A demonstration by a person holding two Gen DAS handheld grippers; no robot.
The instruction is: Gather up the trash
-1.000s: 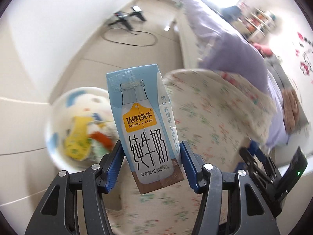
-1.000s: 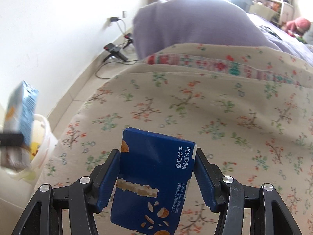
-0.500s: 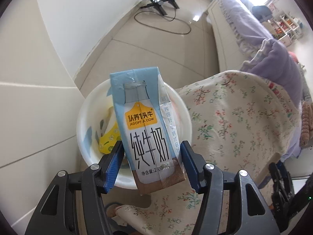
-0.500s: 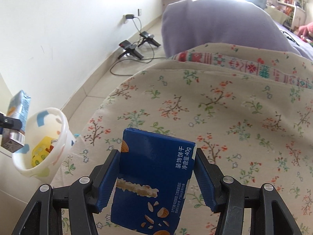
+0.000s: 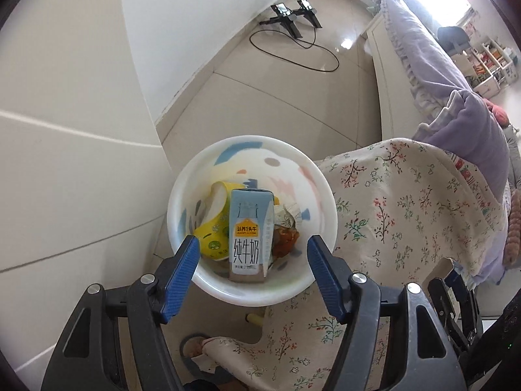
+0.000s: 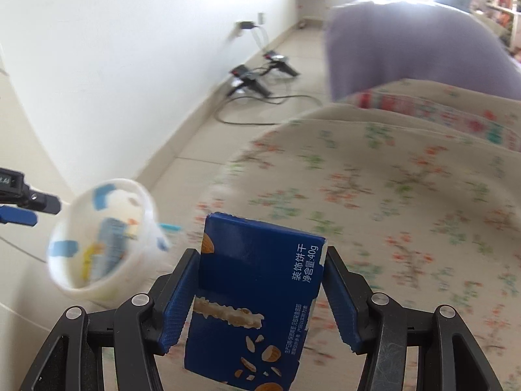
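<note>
In the left wrist view my left gripper (image 5: 252, 254) is open and empty above a white trash bin (image 5: 312, 169) on the floor. A light blue milk carton (image 5: 249, 234) lies inside the bin among a yellow cup (image 5: 213, 228) and wrappers. In the right wrist view my right gripper (image 6: 260, 280) is shut on a dark blue biscuit box (image 6: 257, 299), held above the flowered bedspread (image 6: 390, 195). The bin (image 6: 81, 280) shows blurred at lower left there, with the left gripper's fingers (image 6: 19, 216) beside it.
The flowered bedspread (image 5: 407, 202) hangs right of the bin. A white wardrobe panel (image 5: 65, 130) stands on its left. A purple blanket (image 5: 456, 97) lies farther along the bed. Black stands and a cable (image 5: 293, 26) lie on the tiled floor by the wall.
My left gripper has opened and the milk carton has dropped into the bin. My right gripper, still holding the biscuit box, has swung left toward the bin.
</note>
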